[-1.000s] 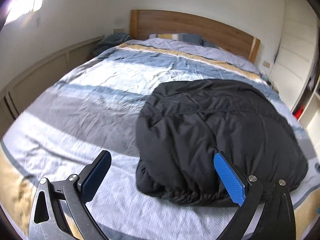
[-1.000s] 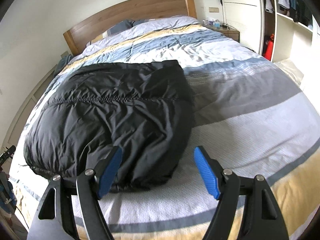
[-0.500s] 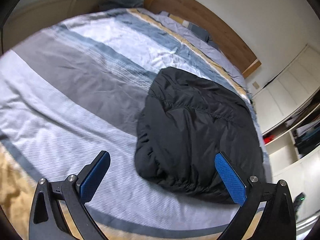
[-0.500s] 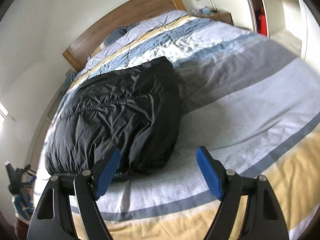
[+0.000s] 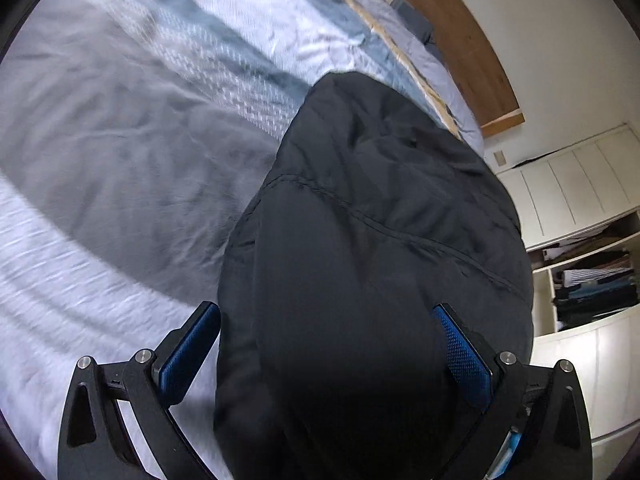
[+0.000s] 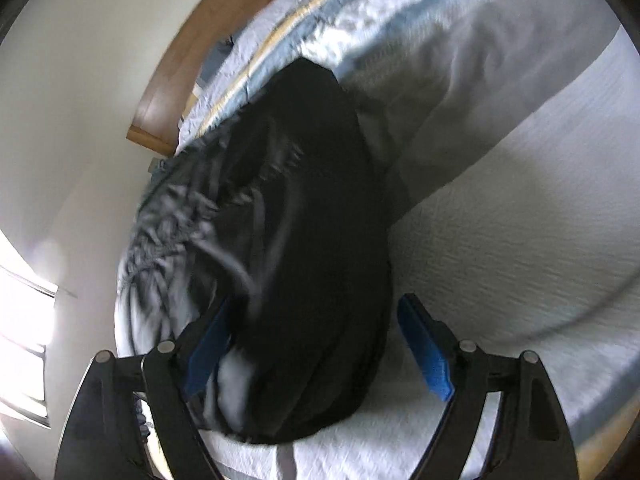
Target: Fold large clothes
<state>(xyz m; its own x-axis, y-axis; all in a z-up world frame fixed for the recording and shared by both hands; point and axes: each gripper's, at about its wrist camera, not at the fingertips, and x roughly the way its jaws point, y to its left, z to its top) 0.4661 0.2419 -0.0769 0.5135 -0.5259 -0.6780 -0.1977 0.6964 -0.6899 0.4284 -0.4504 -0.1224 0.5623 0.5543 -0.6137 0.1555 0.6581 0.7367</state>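
Observation:
A black puffy jacket point(image 5: 380, 240) lies folded in a thick bundle on the striped duvet point(image 5: 120, 160). My left gripper point(image 5: 326, 350) hangs low over the bundle's near end. Its blue pads stand wide, one beside the jacket's left edge and one above its right part. In the right wrist view the same jacket point(image 6: 312, 240) fills the gap of my right gripper point(image 6: 316, 352), whose jaws are opening. A small gap shows between the right pad and the cloth. The left pad is partly hidden behind it. Both views are tilted and blurred.
The duvet point(image 6: 500, 240) spreads wide on both sides of the jacket. A wooden headboard point(image 5: 472, 48) stands at the far end. White cupboards and open shelves with stacked clothes point(image 5: 592, 280) stand past the bed. A bright window point(image 6: 24, 320) is at the left.
Both grippers have sunk toward the jacket's near end and rolled, so the bed now looks tilted. The jacket now sits between each pair of jaws. The right jaws have widened a little.

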